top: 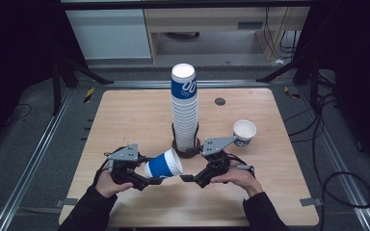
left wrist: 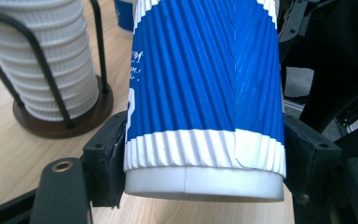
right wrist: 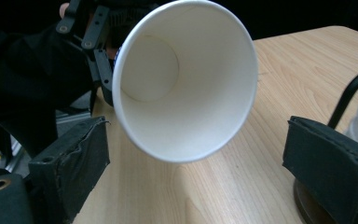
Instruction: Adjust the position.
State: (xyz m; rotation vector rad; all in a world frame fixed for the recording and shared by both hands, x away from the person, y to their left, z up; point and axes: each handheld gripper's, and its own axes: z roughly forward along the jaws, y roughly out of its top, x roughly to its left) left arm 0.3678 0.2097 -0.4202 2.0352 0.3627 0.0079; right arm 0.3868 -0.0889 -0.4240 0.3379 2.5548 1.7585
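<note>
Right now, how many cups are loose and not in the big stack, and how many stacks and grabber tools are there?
Loose blue-and-white cups: 2, the held cup lying sideways in the left gripper, and the upright cup on the table
Cup stacks in a wire holder: 1, the tall stack
Grippers: 2, left and right gripper
Total: 5

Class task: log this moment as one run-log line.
left gripper: shut on cup | right gripper: open, empty | stack: in holder

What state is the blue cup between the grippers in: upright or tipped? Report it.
Tipped: the blue cup lies sideways in the left gripper, mouth toward the right gripper.
</note>
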